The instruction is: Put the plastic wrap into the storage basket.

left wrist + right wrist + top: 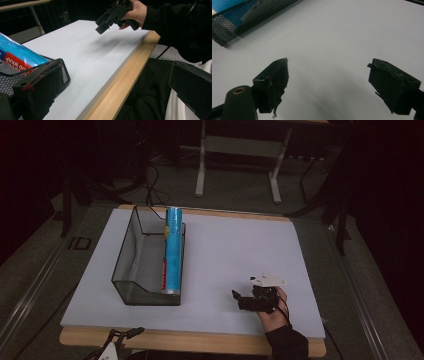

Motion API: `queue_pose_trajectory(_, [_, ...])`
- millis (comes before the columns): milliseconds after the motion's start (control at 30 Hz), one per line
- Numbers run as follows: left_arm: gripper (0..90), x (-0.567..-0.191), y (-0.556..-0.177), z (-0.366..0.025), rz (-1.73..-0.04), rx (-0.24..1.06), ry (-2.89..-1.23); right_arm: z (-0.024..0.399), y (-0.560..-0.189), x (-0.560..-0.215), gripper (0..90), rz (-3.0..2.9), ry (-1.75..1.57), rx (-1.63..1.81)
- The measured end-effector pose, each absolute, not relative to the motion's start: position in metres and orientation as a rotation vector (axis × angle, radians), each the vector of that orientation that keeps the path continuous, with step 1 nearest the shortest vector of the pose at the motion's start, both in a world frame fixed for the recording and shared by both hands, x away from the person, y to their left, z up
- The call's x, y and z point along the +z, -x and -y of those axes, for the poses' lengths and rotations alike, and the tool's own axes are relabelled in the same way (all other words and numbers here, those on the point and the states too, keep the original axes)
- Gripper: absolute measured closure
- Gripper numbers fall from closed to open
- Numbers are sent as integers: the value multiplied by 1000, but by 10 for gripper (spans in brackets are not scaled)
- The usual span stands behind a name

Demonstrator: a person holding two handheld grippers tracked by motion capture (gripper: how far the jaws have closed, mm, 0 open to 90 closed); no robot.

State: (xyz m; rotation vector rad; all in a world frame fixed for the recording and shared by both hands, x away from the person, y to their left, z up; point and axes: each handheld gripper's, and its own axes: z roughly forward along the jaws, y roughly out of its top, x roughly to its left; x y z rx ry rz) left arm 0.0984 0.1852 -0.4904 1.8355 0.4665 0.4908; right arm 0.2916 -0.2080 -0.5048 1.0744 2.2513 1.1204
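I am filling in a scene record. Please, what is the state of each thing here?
Mesh basket: upright on the white board, open top.
Blue wrap box: inside the basket, against its right wall.
Right gripper: open, empty, over the board.
Left gripper: open, empty, at the table's near edge.

White-topped table (225, 265) with wooden edge, black mesh basket (131, 270) on its left

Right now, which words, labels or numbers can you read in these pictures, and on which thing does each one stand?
"OD WRAP": white letters on the red band of the blue box in the mesh basket; the start is hidden.
Print on the same box in the high view: too small to read.
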Motion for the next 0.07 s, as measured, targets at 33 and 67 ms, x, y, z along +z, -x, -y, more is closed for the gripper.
queue_pose_trajectory(33, [1,-490,-98,-185,-466,491,-1836,208,-291,-505,160,-2251,-1071,1117])
queue_pose_trajectory(67, [1,-491,-98,-185,-467,491,-1835,207,-292,-505,159,-2255,-1065,1116])
